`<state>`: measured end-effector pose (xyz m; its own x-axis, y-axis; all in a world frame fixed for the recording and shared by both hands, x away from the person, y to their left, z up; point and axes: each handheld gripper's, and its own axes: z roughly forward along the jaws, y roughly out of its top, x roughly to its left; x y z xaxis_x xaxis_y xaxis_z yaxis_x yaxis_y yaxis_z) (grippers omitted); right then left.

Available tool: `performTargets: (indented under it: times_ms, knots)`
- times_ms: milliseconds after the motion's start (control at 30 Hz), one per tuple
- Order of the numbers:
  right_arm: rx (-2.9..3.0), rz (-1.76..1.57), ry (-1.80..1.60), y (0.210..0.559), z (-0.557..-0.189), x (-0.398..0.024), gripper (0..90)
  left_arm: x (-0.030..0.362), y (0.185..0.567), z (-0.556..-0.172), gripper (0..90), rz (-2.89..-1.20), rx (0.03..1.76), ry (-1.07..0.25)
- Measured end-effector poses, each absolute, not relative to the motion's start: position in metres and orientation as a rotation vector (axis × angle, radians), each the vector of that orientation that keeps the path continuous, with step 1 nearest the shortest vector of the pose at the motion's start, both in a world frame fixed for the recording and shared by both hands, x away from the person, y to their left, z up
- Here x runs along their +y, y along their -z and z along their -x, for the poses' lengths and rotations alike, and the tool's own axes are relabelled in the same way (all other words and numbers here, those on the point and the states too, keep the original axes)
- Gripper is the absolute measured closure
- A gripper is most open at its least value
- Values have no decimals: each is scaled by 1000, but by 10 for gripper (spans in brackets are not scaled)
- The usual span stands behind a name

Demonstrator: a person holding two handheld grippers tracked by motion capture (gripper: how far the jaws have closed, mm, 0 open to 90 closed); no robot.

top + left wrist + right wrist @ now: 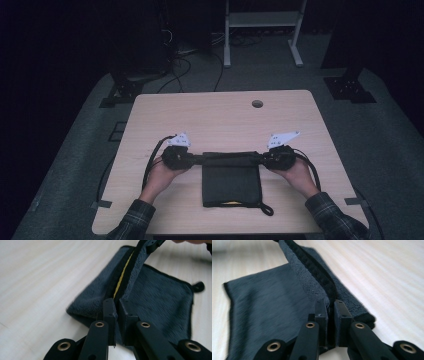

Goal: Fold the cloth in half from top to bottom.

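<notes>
Both grippers are clamped on the far edge of the dark towel (pixel 231 181): the left gripper (pixel 196 159) at its left corner, the right gripper (pixel 261 158) at its right, centre frame. Mid-fold, I judge; next, carry that edge evenly toward the near hem. The table (pixel 150 125) around lies bare; only the hanging loop (pixel 266 209) at lower right might snag.

Dim room, grey carpet floor (pixel 75 165). Light wood surface (pixel 220 115) with cable hole (pixel 257 103). White frame legs (pixel 262 30) behind, cables (pixel 185 65) on floor.
</notes>
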<state>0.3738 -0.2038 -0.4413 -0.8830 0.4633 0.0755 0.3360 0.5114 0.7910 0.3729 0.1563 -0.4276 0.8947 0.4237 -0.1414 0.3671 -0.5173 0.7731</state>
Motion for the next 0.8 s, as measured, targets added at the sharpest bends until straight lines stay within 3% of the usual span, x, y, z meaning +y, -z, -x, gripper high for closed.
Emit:
performTargets:
  times_ms: [400, 800]
  knots:
    - [2661, -632, -1319, 444, -334, -205, 820, 157, 436, -330, 846, -2208, 544, 10]
    - [2752, -599, -1277, 456, -309, -202, 810, 156, 452, -314, 834, -2275, 557, 100]
